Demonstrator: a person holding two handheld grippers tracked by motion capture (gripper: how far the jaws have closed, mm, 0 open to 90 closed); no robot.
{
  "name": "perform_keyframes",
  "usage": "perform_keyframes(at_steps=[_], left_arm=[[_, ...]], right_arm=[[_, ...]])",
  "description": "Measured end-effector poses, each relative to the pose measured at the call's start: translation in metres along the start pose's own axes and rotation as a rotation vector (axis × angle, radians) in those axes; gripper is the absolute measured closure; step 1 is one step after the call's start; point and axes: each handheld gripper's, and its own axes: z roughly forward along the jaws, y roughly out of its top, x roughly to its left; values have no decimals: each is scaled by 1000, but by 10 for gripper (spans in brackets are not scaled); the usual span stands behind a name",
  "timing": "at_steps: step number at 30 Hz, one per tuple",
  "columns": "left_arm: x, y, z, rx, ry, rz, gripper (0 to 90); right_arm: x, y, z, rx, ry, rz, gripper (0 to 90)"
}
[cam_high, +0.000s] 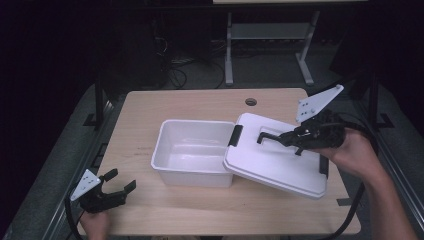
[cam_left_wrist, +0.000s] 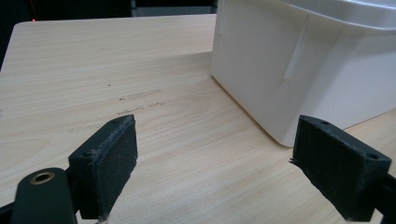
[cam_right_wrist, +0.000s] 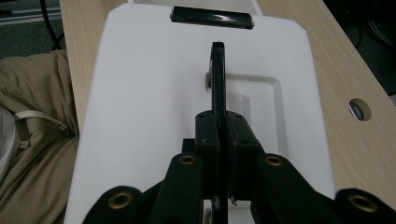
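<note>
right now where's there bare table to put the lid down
Free: the far strip of the table beyond the white bin, up to the cable hole, and the left side between bin and left gripper. Crowded: the right half, where the lid, held by the right gripper, overhangs the bin.

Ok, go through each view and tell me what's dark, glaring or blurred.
High view: the room beyond the table is almost black, while the white box and lid look bright and slightly washed out. Left gripper view: the open claw's pads are soft, the box wall pale. Right gripper view: the right claw, shut on the lid handle, is dark and blurred.
</note>
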Motion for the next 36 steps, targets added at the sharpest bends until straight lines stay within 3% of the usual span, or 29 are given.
perform_keyframes(at_steps=[19,28,36], left_arm=[[-2,0,1,8,2,4,130],[-2,0,-1,1,8,6,130],[-2,0,-1,4,9,6,130]], right_arm=[[9,-53,-16,-29,-12,60,846],[14,-76,-7,-15,-5,70,846],[18,-87,11,-2,5,76,846]])
